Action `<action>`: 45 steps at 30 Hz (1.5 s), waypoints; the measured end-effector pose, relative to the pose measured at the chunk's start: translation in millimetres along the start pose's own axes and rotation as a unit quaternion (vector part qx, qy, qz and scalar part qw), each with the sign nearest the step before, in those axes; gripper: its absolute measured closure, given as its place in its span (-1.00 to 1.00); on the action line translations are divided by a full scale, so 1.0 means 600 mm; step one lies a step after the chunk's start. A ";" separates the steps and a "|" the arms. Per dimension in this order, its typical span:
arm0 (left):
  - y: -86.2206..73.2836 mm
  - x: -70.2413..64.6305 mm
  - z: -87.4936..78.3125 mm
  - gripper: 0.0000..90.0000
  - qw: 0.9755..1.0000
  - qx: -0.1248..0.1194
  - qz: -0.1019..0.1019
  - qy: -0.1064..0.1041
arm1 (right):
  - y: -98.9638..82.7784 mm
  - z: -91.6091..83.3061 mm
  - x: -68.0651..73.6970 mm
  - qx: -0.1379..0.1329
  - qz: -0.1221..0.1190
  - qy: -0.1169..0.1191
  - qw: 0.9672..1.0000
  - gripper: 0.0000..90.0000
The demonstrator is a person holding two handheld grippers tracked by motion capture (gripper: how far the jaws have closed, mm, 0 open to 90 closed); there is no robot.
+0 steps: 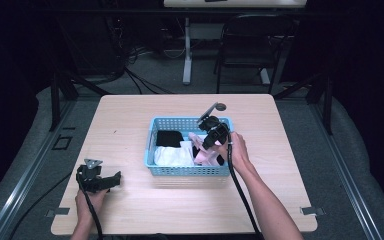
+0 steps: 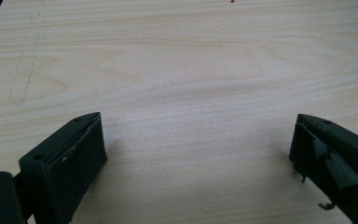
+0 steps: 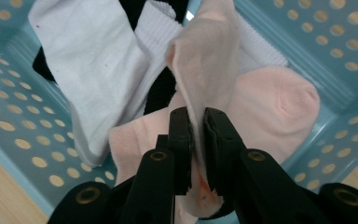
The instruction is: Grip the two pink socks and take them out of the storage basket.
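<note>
Wooden bench [image 1: 130,125] with blue basket [image 1: 152,150]: right hand-held gripper [image 3: 196,140] pinches a pink sock [image 3: 209,70]; lift straight, keeping the pinch firm. Left hand-held gripper [image 2: 198,154] rests wide, empty.

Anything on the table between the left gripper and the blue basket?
No. In the high view, bare wood lies between the left gripper and the blue basket. The left gripper view shows bare table between its open jaws.

Left gripper [image 2: 198,158]: fingers [image 2: 70,156] at 8 and 4 o'clock, spread wide apart.
Counter [image 2: 186,70]: pale wood grain, bare between them.
</note>
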State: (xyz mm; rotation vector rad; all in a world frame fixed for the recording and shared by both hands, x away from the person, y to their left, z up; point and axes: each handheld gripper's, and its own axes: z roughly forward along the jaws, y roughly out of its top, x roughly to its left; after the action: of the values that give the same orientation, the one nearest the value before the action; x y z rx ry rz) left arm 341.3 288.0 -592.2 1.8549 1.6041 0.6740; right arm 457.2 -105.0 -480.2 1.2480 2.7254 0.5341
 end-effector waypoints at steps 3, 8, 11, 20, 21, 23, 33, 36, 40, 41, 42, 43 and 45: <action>0.000 0.000 0.000 -0.92 1.000 0.000 0.000 0.000 | 0.001 -0.013 0.005 -0.004 -0.003 -0.004 1.000 0.82; 0.000 0.000 0.000 -0.92 1.000 0.000 0.000 0.000 | 0.003 -0.029 0.008 -0.022 -0.006 -0.004 1.000 0.83; 0.000 0.000 0.000 -0.92 1.000 0.000 0.000 0.000 | 0.004 -0.040 0.007 -0.029 -0.007 -0.006 1.000 0.83; 0.000 0.000 0.000 -0.92 1.000 0.000 0.000 0.000 | 0.003 -0.078 0.003 -0.050 -0.009 -0.008 0.999 0.83; 0.000 0.000 0.000 -0.92 1.000 0.000 0.000 0.000 | 0.003 -0.081 0.003 -0.054 -0.008 -0.007 0.998 0.84; 0.000 0.000 0.000 -0.92 1.000 0.000 0.000 0.000 | 0.002 -0.090 0.002 -0.056 -0.008 -0.006 0.998 0.83; 0.000 0.000 0.000 -0.92 1.000 0.000 0.000 -0.001 | -0.001 -0.132 -0.001 -0.067 -0.013 -0.005 0.998 0.83; 0.000 0.000 0.000 -0.92 1.000 0.000 0.000 -0.001 | -0.001 -0.143 -0.001 -0.067 -0.015 -0.007 0.998 0.83; 0.000 0.000 0.000 -0.92 1.000 0.000 0.000 -0.001 | -0.003 -0.156 -0.004 -0.069 -0.014 -0.008 0.997 0.83; 0.000 0.000 0.000 -0.92 1.000 0.000 0.000 -0.001 | -0.003 -0.160 -0.005 -0.069 -0.015 -0.007 0.997 0.83; 0.000 0.000 0.000 -0.92 1.000 0.000 0.000 -0.001 | -0.004 -0.163 -0.006 -0.070 -0.013 -0.008 0.997 0.83; 0.000 0.000 0.000 -0.92 1.000 0.000 0.000 -0.001 | -0.004 -0.166 -0.007 -0.070 -0.013 -0.008 0.997 0.83; 0.000 0.000 0.000 -0.92 1.000 0.000 0.000 -0.001 | -0.005 -0.175 -0.009 -0.072 -0.013 -0.009 0.997 0.82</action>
State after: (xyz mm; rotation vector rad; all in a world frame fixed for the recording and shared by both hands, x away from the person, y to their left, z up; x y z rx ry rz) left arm 341.4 288.1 -592.1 1.8564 1.6031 0.6729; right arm 434.6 -139.7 -383.6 1.1747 2.6323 0.6986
